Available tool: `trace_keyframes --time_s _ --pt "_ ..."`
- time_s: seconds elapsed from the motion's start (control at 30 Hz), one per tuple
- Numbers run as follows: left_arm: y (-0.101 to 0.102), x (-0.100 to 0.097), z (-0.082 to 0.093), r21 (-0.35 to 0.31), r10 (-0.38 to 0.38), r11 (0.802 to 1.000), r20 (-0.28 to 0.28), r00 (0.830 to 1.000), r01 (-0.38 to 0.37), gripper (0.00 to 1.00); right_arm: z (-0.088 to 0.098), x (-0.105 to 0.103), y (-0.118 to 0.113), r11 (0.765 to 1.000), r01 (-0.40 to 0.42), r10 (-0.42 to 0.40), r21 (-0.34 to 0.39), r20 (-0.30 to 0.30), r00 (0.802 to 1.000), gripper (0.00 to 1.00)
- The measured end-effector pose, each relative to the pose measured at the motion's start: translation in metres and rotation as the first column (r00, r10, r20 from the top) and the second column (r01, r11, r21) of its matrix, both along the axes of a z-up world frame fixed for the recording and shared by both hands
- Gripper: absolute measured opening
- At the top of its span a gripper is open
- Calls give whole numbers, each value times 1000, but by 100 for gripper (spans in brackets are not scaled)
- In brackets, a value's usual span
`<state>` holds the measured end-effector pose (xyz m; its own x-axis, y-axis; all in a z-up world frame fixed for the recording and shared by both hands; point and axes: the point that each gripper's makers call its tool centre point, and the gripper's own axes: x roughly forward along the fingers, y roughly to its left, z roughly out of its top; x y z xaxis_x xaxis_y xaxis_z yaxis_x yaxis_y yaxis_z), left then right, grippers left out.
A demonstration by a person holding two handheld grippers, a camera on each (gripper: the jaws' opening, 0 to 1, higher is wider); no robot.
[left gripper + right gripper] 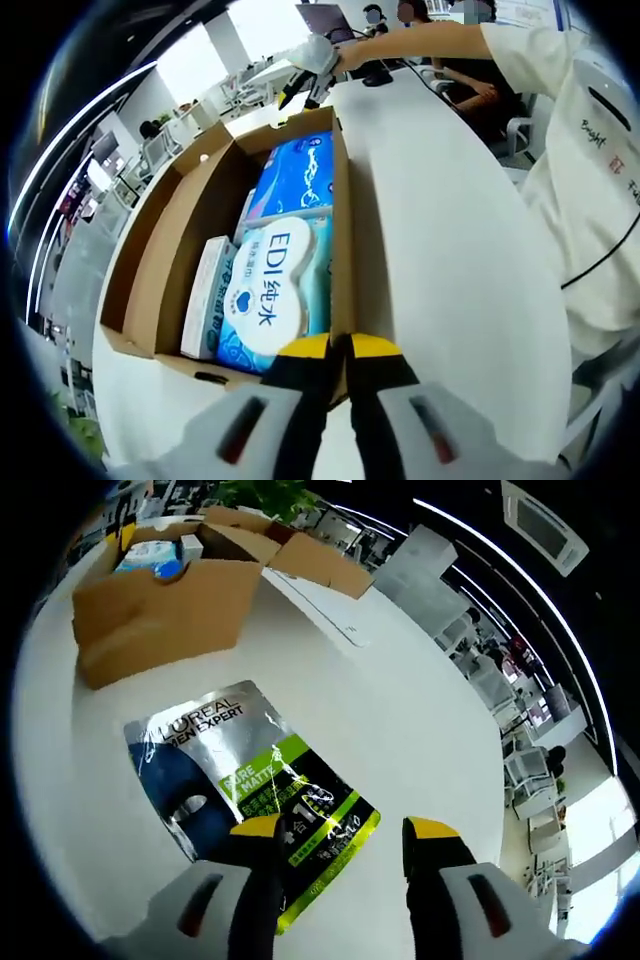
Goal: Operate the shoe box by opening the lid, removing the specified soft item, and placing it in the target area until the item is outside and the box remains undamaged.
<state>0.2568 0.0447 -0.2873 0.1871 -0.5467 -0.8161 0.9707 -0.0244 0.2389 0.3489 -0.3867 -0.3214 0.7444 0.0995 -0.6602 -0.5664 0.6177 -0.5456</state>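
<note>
The brown cardboard shoe box (185,230) stands open on the white table (450,260). Inside lie a blue and white "EDI" wipes pack (270,290), another blue pack (295,175) and a small white carton (205,295). My left gripper (340,348) sits at the box's near right wall, its yellow tips pressed together on the cardboard edge. A silver, green and blue "L'Oreal Men Expert" sachet (250,770) lies flat on the table in the right gripper view, away from the box (160,600). My right gripper (345,832) hovers open over the sachet's near end and is also visible beyond the box (303,90).
The box's lid flap (320,565) lies folded out on the table. A person's sleeve and gloved hand (420,45) reach across the far side. Another person (470,85) sits at the back by a laptop (325,18). Office desks and chairs (520,770) stand beyond the table's edge.
</note>
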Motion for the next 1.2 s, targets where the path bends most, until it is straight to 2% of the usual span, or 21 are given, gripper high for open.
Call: trace_keyframes --time_s 0.07,0.13,0.2,0.27,0.3,0.33,0.4,0.47,0.5,0.53,0.57,0.63,0.7,0.8,0.83,0.9,0.97,1.1,1.17,1.2 --pt "0 0 0 0 0 1000 0 1000 0 5 1 -2 -5 1000 12 -12 3 7 1000 49" --pt "0 0 0 -3 1 1000 -1 1000 -1 5 1 -1 -11 999 31 -32 38 3 999 49" --pt "0 0 0 -1 0 1000 2 1000 0 5 5 0 -10 996 61 -63 62 27 998 48" --pt "0 0 0 -2 2 1000 1 1000 -2 5 14 0 -6 976 104 -114 193 41 993 47" --pt "-1 0 0 -3 3 1000 0 1000 -3 5 19 1 -2 956 112 -129 271 44 991 47" --pt "-1 0 0 -4 3 1000 0 1000 -3 5 26 2 6 921 98 -125 377 48 991 49" --pt "-1 0 0 -1 2 1000 2 1000 -2 5 35 -1 11 874 100 -132 475 35 991 52" --pt "-1 0 0 0 3 1000 4 1000 -3 5 42 -3 20 782 116 -147 612 -1 989 50" --pt "-1 0 0 0 3 1000 3 1000 -3 5 43 -4 22 752 122 -146 648 -18 989 51" --pt "-1 0 0 -1 5 1000 2 1000 -5 5 38 -8 24 723 161 -145 672 -80 986 51" --pt "-1 1 0 -1 5 1000 1 1000 -5 5 33 -12 24 720 193 -150 667 -123 981 51" --pt "-1 1 0 0 6 1000 1 1000 -6 5 31 -10 30 759 121 -115 640 -51 992 55" --pt "-1 1 0 1 6 1000 2 1000 -6 5 27 -13 38 776 95 -92 623 -38 995 56" --pt "0 1 0 1 8 1000 2 1000 -8 5 21 -17 51 801 67 -64 595 -27 998 66" --pt "0 1 0 2 8 1000 3 1000 -8 5 19 -16 53 820 60 -59 570 -21 998 66" --pt "0 1 0 3 7 1000 4 1000 -7 5 17 -17 53 835 71 -68 546 -26 997 62" --pt "0 1 0 0 9 1000 4 1000 -9 5 18 -19 55 835 58 -51 548 -28 998 54" --pt "0 1 0 -2 11 1000 2 1000 -11 5 21 -20 55 848 44 -46 528 -9 999 46" --pt "0 1 0 -3 11 1000 0 1000 -11 5 22 -21 55 856 37 -41 516 -5 999 47" --pt "0 1 0 -2 12 1000 1 1000 -12 5 24 -19 53 849 36 -36 527 -10 999 49"
